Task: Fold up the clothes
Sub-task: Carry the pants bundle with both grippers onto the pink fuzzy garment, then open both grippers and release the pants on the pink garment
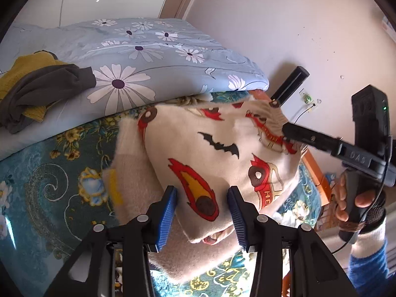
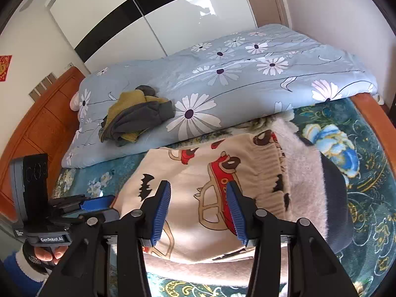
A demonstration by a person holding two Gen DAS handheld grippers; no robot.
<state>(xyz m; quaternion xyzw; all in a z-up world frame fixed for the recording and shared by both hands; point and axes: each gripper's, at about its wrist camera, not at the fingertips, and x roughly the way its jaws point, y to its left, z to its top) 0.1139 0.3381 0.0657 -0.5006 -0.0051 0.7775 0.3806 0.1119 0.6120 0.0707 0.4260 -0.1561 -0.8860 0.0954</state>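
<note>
A cream fleece garment (image 1: 210,148) printed with red cars, bats and flames lies folded over on the teal floral bedspread (image 1: 49,185); it also shows in the right wrist view (image 2: 198,173). My left gripper (image 1: 202,212) is open just above the garment's near part. My right gripper (image 2: 198,210) is open over the car print. In the left wrist view the right gripper's fingers (image 1: 304,136) sit at the garment's far right corner. In the right wrist view the left gripper (image 2: 96,204) is at the garment's left edge.
A light blue daisy-print quilt (image 2: 235,79) lies folded across the back of the bed. A crumpled yellow and grey garment (image 2: 136,118) sits on it. An orange wooden bed frame (image 2: 42,123) runs along the left, a wardrobe (image 2: 148,12) behind. A dark garment (image 2: 336,198) lies right of the cream one.
</note>
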